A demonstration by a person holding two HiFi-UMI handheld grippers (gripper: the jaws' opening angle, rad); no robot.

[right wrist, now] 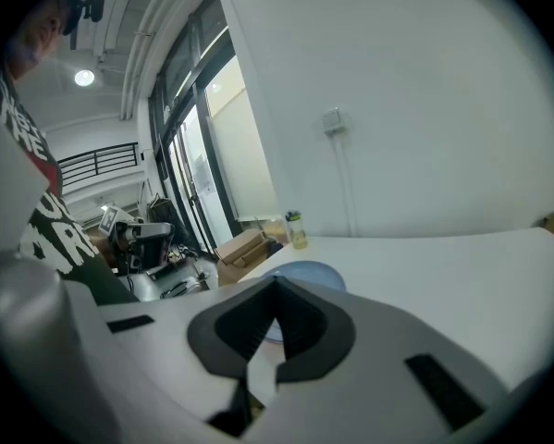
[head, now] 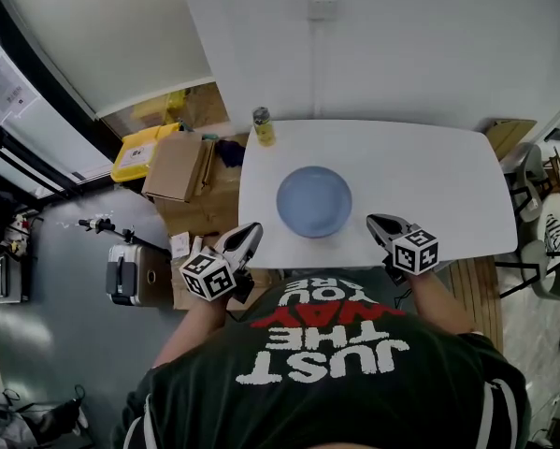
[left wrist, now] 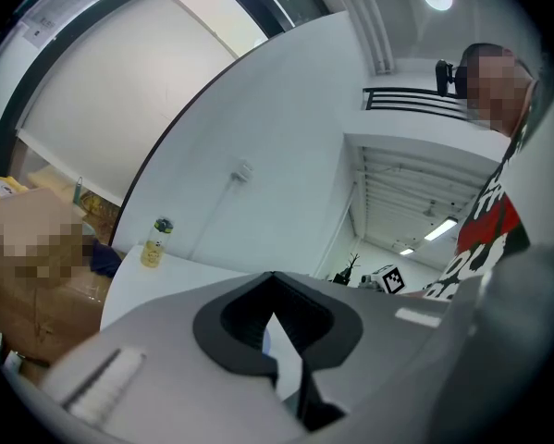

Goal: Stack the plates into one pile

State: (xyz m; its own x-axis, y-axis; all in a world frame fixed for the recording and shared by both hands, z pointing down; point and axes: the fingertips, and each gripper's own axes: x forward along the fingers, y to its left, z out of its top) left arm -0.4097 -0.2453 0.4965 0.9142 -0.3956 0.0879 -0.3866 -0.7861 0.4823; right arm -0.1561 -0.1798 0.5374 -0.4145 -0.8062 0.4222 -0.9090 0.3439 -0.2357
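**White table, one blue pile, both grippers empty**

White table (head: 429, 185) against a white wall, with floor clutter off its left end: cardboard box (head: 177, 166), yellow crate (head: 139, 152), grey suitcase (head: 130, 274). A small bottle (head: 263, 126) stands at the table's far left corner, well apart from the work.

The blue plate (head: 314, 201) sits near the middle of the table, a bit toward your side. Only one blue round shows anywhere on the surface, with no loose plates around it. It reads as a single pile, but you can't count the layers from the head view.

Your left gripper (head: 250, 234) hangs at the near table edge, left of the plate and apart from it. Its jaws are clenched together with nothing between them. Your right gripper (head: 380, 223) mirrors it on the right, also pinched closed and empty, clear of the plate. Both point inward at the pile from the near edge.

Judgement: this looks like a parked pose, with hands drawn to the body and nothing carried. With no second plate visible, the stacking looks finished or not under way.
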